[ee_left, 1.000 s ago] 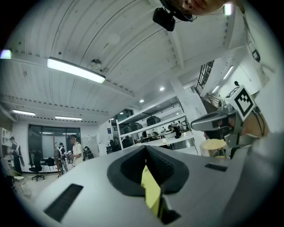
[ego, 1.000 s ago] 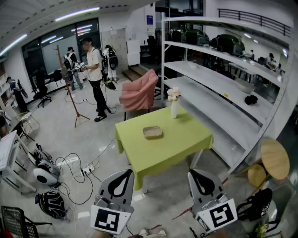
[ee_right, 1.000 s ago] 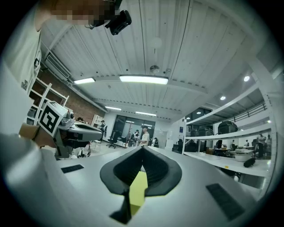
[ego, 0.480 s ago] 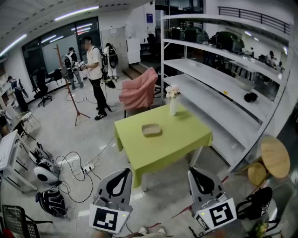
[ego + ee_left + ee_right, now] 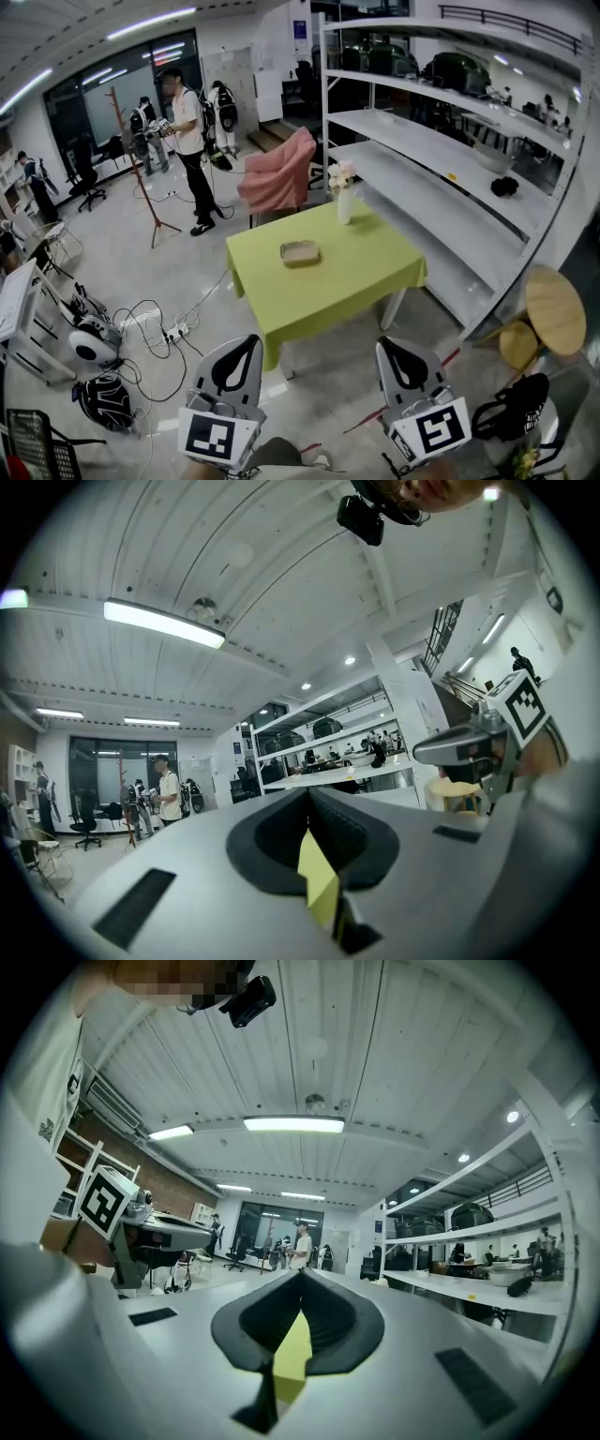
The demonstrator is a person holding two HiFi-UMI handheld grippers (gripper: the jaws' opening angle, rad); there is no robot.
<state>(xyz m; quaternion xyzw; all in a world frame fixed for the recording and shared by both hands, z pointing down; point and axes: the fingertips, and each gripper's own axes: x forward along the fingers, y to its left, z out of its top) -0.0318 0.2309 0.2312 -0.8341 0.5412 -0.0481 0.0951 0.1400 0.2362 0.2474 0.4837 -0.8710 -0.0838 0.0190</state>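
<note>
Pale floor strewn with cables (image 5: 150, 328) fills the open workroom, and at mid-frame stands the table (image 5: 361, 272), square and draped in a yellow-green cloth that hangs in soft folds at its near corner. A shallow tan tray (image 5: 299, 251) lies near its middle. A white vase (image 5: 344, 204) of pale flowers stands upright at the far edge, seemingly kept back toward the shelving (image 5: 441, 169). At lower centre the left gripper (image 5: 249, 340) and right gripper (image 5: 386, 343) hang side by side, well apart from the table and aimed at it, which suggests the person stands short of it. Each gripper's jaws are pressed together on nothing; its own view shows only a yellow-green sliver through the dark notch. A pink-draped chair (image 5: 278, 178) sits behind the table.
</note>
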